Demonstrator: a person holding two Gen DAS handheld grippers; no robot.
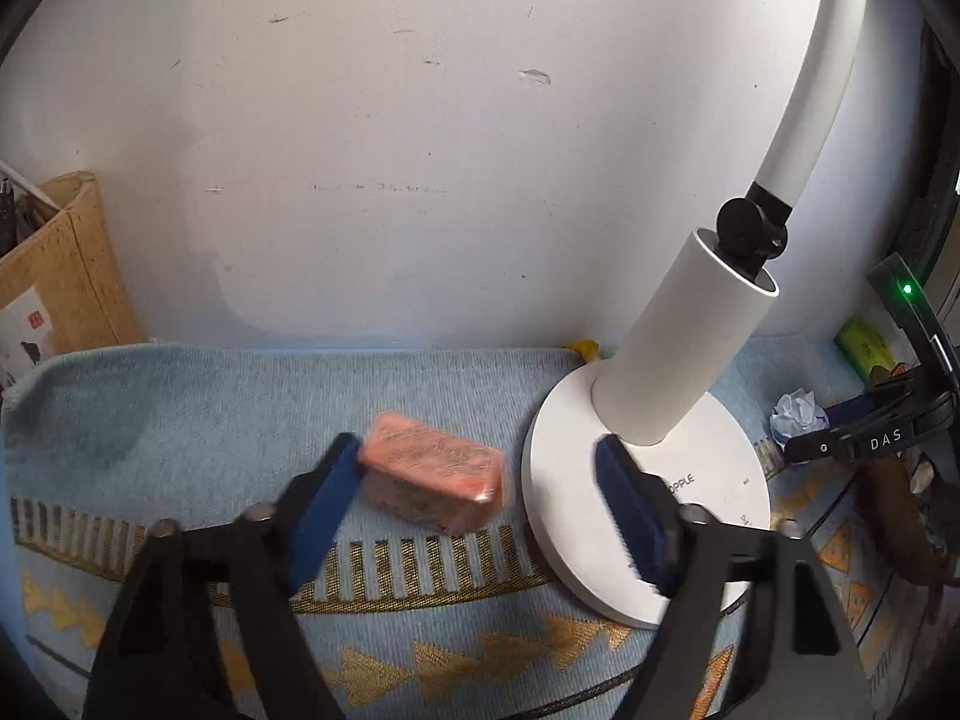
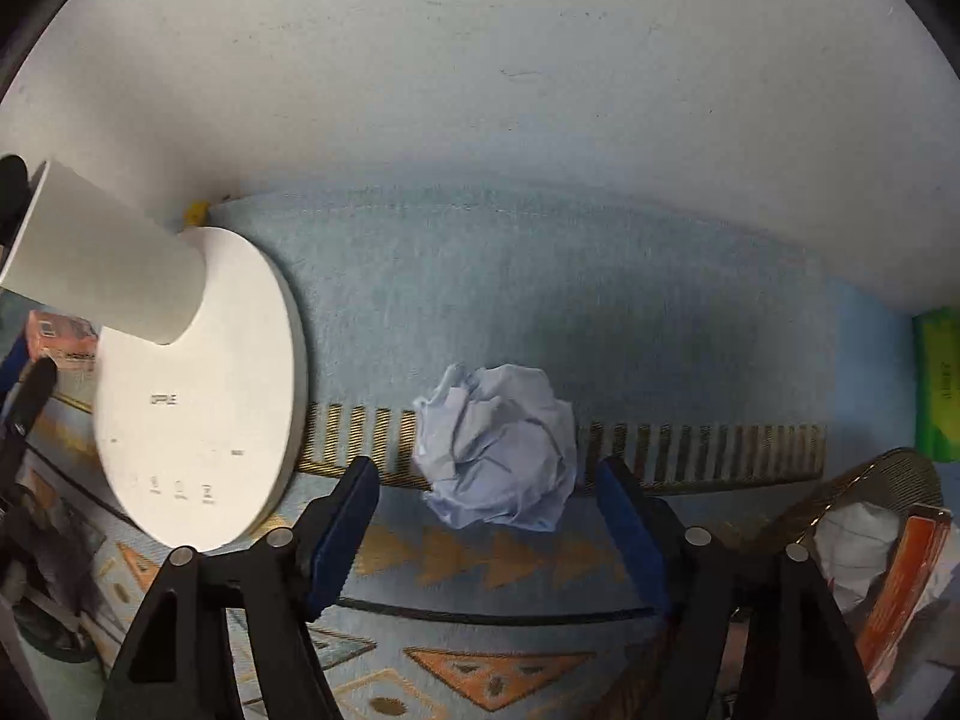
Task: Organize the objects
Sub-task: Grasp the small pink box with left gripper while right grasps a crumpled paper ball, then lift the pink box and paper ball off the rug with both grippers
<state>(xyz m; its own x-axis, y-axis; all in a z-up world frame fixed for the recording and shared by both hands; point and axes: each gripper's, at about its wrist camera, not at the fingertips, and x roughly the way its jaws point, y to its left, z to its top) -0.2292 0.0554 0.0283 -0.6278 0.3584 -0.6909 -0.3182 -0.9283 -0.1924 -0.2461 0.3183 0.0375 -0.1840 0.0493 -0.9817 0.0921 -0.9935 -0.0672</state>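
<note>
An orange wrapped packet (image 1: 438, 480) lies on the light-blue patterned cloth (image 1: 180, 408). My left gripper (image 1: 474, 456) is open around it: the left fingertip is at the packet's left end, and the right finger stands well clear over the lamp base. A crumpled pale-blue paper ball (image 2: 498, 450) sits on the cloth between the fingers of my right gripper (image 2: 486, 471), which is open with a small gap on each side. In the left wrist view the paper ball (image 1: 795, 414) shows at the far right. The orange packet (image 2: 60, 336) peeks out behind the lamp in the right wrist view.
A white desk lamp with a round base (image 1: 648, 510) (image 2: 198, 396) stands between the two objects. Against the white wall are a cardboard box (image 1: 60, 276) on the left and a green pack (image 2: 936, 384) on the right. A metal mesh basket (image 2: 870, 480) holds paper at lower right.
</note>
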